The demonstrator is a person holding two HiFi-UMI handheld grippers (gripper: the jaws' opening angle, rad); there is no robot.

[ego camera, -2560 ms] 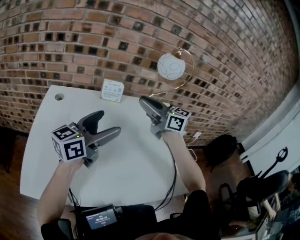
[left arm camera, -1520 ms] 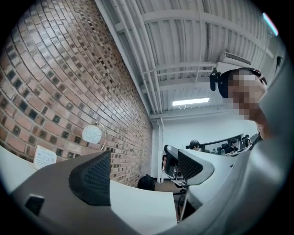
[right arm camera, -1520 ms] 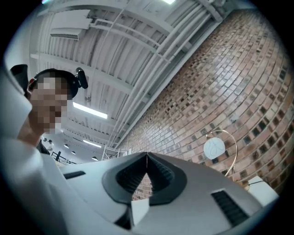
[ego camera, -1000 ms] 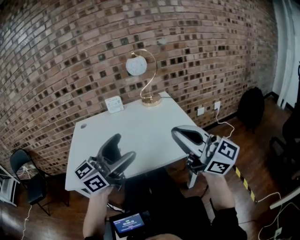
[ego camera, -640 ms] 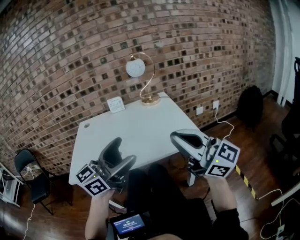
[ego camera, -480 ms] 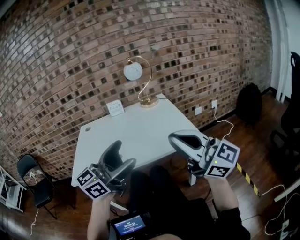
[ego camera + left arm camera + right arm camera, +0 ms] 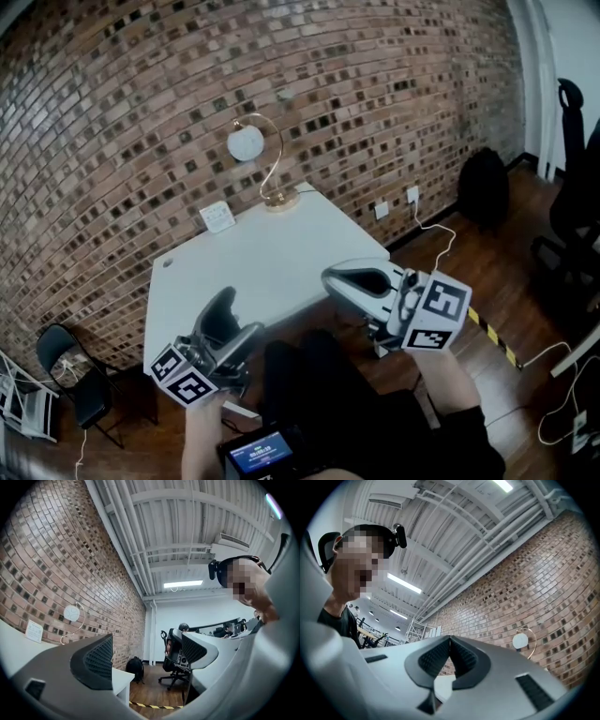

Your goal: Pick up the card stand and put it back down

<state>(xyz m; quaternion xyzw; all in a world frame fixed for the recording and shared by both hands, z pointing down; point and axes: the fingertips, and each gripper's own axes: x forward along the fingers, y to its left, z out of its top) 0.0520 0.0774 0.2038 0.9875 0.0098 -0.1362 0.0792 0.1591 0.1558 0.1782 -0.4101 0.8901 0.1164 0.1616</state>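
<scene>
The card stand, a small white upright card, stands at the back of the white table, near the brick wall. It also shows small at the left in the left gripper view, card stand. My left gripper hangs off the table's near edge, open and empty, its jaws wide apart in its own view. My right gripper is held level off the table's near right corner, shut on nothing; the pads meet in its own view. Both grippers are far from the stand.
A gold lamp with a white globe stands beside the card stand. A black folding chair is at the left, a black backpack and an office chair at the right. Cables and striped tape lie on the wood floor.
The view has pulled back and the table now looks farther away. Both grippers have come off the table toward my body. The card stand has stayed in place by the wall.
</scene>
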